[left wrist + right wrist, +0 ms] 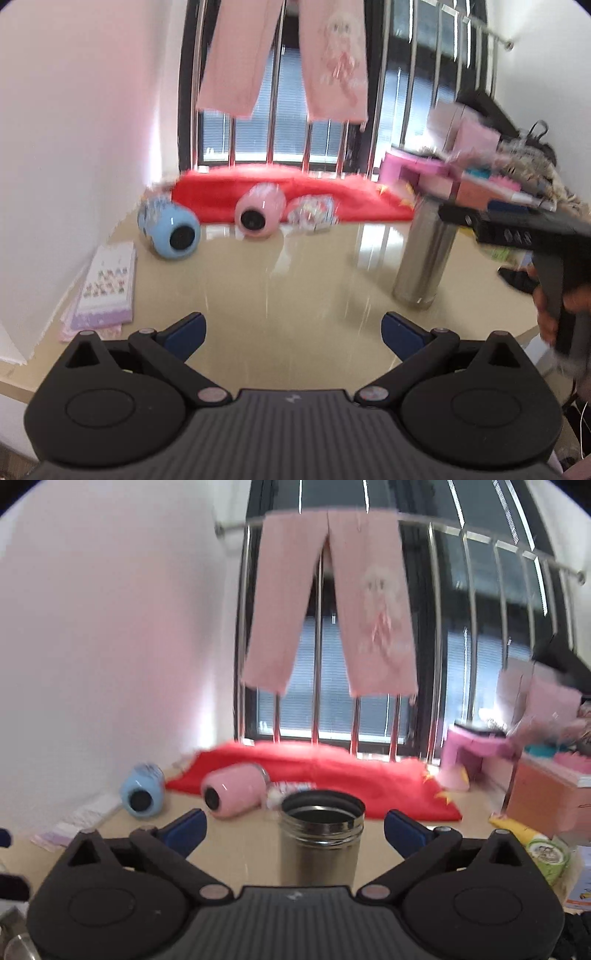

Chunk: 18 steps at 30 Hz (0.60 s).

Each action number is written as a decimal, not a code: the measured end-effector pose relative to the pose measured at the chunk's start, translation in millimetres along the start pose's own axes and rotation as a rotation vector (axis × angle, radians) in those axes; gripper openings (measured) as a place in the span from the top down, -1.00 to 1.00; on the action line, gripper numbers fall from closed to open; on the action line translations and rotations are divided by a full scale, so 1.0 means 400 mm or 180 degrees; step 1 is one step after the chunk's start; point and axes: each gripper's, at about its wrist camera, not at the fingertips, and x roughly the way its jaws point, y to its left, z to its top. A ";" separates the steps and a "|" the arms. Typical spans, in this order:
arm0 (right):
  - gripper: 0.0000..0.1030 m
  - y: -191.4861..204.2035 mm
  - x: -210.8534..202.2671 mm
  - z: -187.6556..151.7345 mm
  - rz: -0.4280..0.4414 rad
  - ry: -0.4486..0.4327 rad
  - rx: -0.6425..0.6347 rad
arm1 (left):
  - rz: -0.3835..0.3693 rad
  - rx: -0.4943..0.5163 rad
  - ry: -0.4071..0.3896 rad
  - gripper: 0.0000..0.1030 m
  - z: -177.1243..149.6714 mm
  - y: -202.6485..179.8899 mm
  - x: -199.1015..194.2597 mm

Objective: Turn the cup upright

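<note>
A steel cup stands upright on the beige table, mouth open upward. It stands between the wide-open fingers of my right gripper, which do not touch it. In the left wrist view the steel cup stands at the right, under the right gripper's body. My left gripper is open and empty over the table's near middle. A pink cup and a blue cup lie on their sides at the back; they also show in the right wrist view as the pink cup and the blue cup.
A red cloth lies along the window sill behind the cups. A patterned pad lies at the table's left edge by the white wall. Pink boxes and clutter stand at the right. A yellow-green package lies at the right.
</note>
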 end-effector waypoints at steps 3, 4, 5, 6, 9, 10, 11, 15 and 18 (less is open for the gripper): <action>-1.00 0.033 -0.114 0.003 0.0043 -0.0159 0.0109 | 0.0006 0.0036 -0.0211 -1.00 -0.003 -0.024 -0.068; -1.00 0.043 -0.157 0.001 0.0074 -0.0199 0.0170 | -0.0005 0.0042 -0.0291 -1.00 -0.007 -0.032 -0.095; -1.00 0.052 -0.190 -0.001 0.0083 -0.0231 0.0199 | -0.0015 0.0053 -0.0372 -1.00 -0.012 -0.041 -0.123; -1.00 0.062 -0.229 -0.003 0.0075 -0.0271 0.0220 | -0.0024 0.0067 -0.0447 -1.00 -0.018 -0.050 -0.150; -1.00 0.090 -0.330 -0.008 0.0025 -0.0345 0.0261 | -0.0054 0.0094 -0.0612 -1.00 -0.038 -0.070 -0.223; -1.00 0.097 -0.357 -0.008 0.0040 -0.0360 0.0278 | -0.0055 0.0094 -0.0654 -1.00 -0.045 -0.077 -0.247; -1.00 0.106 -0.393 -0.009 0.0047 -0.0388 0.0292 | -0.0052 0.0091 -0.0691 -1.00 -0.051 -0.082 -0.267; -1.00 0.141 -0.501 -0.003 0.0006 -0.0458 0.0192 | -0.0064 0.0082 -0.0913 -1.00 -0.071 -0.101 -0.355; -1.00 0.165 -0.556 0.008 -0.0004 -0.0523 0.0107 | -0.0055 0.0029 -0.1041 -1.00 -0.085 -0.110 -0.412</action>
